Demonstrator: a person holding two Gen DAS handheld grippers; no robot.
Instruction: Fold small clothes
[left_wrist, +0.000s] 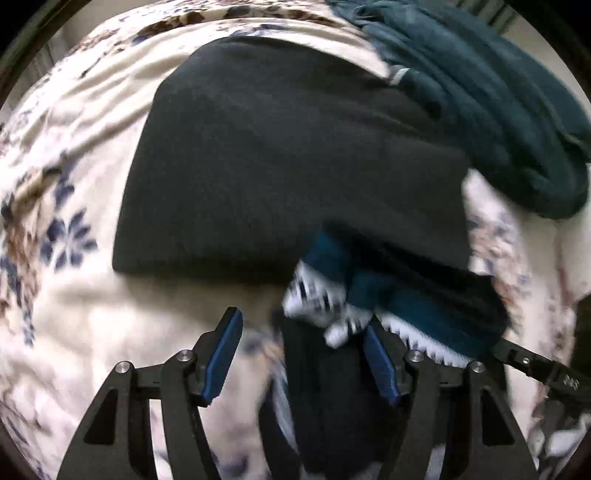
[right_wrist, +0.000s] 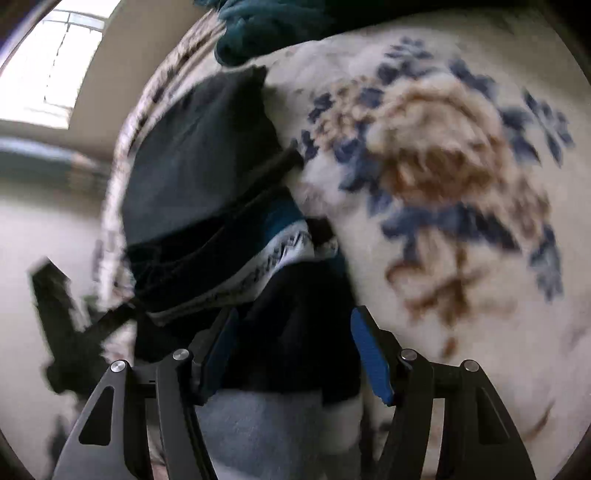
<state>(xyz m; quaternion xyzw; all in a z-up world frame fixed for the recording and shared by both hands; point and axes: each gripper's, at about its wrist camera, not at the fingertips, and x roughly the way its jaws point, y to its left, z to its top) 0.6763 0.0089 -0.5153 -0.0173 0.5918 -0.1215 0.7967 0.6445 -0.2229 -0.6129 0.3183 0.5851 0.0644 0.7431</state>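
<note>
A black folded garment (left_wrist: 280, 158) lies flat on the floral blanket (left_wrist: 66, 288). A small dark garment with a teal and white patterned band (left_wrist: 325, 295) lies at its near edge and runs down between the fingers of my left gripper (left_wrist: 303, 332), which is open around it. In the right wrist view the same patterned garment (right_wrist: 273, 254) and black cloth (right_wrist: 295, 325) lie between the fingers of my right gripper (right_wrist: 291, 325), which is also open. The other gripper's arm (right_wrist: 62, 314) shows blurred at the left. Both views are motion-blurred.
A dark teal towel or blanket (left_wrist: 491, 96) is heaped at the back right, also in the right wrist view (right_wrist: 266, 29). The blanket's large flower pattern (right_wrist: 443, 158) spreads to the right. The bed edge, floor and a bright window (right_wrist: 55, 62) are at the left.
</note>
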